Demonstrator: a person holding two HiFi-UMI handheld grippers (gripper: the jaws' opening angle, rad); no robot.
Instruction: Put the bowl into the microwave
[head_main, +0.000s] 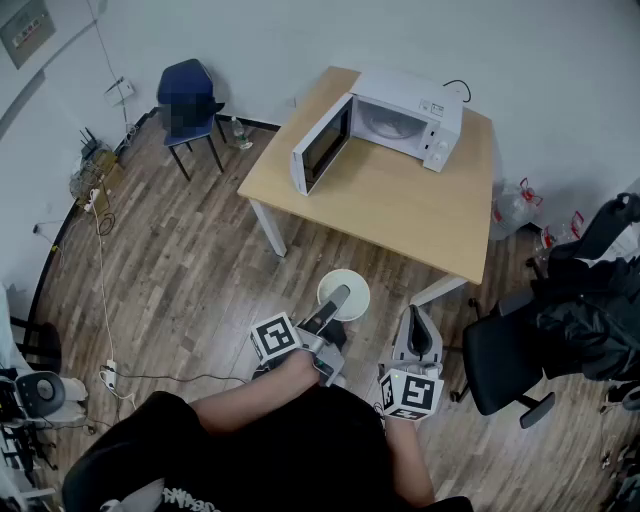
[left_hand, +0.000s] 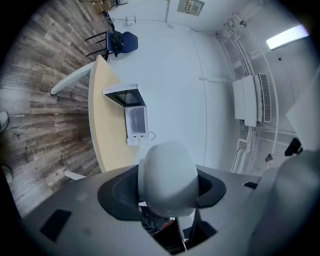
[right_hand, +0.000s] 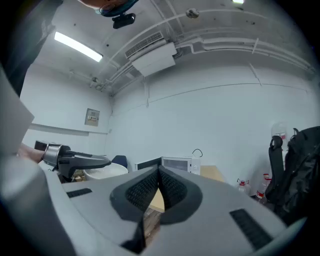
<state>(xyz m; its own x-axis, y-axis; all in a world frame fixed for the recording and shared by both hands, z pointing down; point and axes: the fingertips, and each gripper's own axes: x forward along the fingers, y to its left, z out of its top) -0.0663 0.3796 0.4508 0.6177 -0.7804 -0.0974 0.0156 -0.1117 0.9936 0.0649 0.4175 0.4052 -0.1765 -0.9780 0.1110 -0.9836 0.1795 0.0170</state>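
Observation:
A white bowl (head_main: 346, 291) hangs over the wood floor just in front of the table, with my left gripper (head_main: 337, 299) shut on its rim. In the left gripper view the bowl (left_hand: 167, 172) fills the space between the dark pads. The white microwave (head_main: 405, 120) stands at the far side of the tan table (head_main: 400, 215), its door (head_main: 320, 145) swung open to the left. It also shows in the left gripper view as the microwave (left_hand: 132, 117). My right gripper (head_main: 419, 325) is beside the left one, shut and empty; its pads meet at the right gripper (right_hand: 159, 172).
A blue chair (head_main: 190, 100) stands at the back left. A black office chair (head_main: 505, 365) piled with dark bags (head_main: 590, 310) is at the right. Plastic bottles (head_main: 515, 205) lie beside the table's right end. Cables and devices (head_main: 95, 180) run along the left wall.

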